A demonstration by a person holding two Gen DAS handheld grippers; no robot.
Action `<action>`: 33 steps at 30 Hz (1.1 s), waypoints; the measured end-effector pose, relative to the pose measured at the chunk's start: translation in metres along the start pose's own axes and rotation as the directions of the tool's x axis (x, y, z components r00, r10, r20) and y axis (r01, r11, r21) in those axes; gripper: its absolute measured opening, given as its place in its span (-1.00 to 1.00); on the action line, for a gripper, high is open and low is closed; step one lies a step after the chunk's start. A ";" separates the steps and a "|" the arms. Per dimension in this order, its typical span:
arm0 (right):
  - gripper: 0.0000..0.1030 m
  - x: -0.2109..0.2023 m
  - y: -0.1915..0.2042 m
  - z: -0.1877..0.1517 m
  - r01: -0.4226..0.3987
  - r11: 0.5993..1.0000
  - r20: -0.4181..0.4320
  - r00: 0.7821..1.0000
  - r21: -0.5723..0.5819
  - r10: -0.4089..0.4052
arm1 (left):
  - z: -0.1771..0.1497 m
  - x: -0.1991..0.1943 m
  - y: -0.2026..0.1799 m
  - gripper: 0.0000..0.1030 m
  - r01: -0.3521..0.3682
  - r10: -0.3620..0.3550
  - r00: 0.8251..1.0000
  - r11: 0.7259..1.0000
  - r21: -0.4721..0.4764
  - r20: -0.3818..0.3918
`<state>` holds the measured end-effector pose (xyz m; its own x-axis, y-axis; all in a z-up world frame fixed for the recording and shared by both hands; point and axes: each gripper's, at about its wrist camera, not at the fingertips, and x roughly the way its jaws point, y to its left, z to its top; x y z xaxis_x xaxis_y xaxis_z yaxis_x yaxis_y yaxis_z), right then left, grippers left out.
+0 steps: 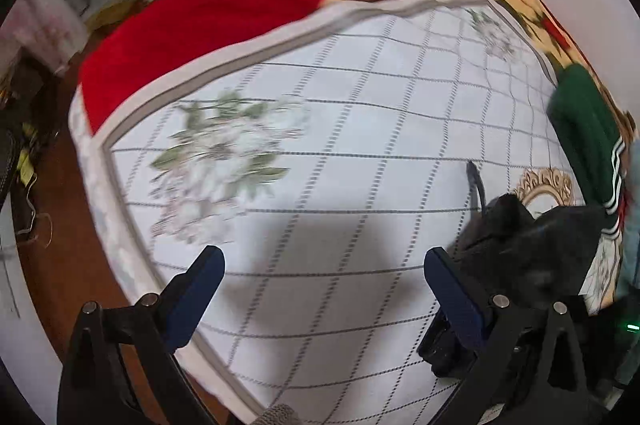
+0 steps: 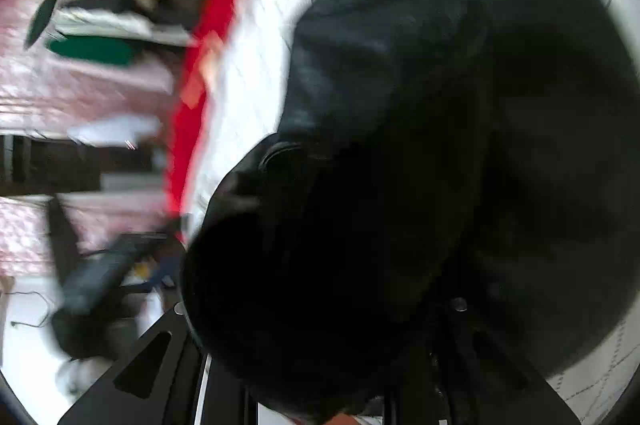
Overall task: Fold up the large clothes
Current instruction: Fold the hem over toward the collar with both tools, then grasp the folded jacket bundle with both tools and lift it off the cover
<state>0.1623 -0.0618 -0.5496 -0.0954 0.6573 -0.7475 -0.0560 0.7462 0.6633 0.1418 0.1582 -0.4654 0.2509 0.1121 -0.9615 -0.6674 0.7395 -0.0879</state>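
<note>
One black garment is seen bunched on the checked bedsheet. Left gripper: jaws spread wide, nothing held. Right gripper: fingers buried under dark cloth; grip cannot be told.

The left gripper had dark blue fingers on black angular arms with silver screws. The right gripper's black frame showed triangular cut-outs and a silver screw.
</note>
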 end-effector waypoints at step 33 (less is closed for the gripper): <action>-0.64 -0.121 -0.072 0.096 0.086 0.992 -0.071 0.994 0.087 -0.080 | 0.006 0.012 -0.151 1.00 0.117 -0.119 0.993 0.958 0.261 -0.008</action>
<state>0.2731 -0.1848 -0.5102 -0.1611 0.5863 -0.7939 0.0229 0.8064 0.5909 0.2501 0.0517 -0.4618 0.3232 0.0183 -0.9462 -0.4270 0.8951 -0.1285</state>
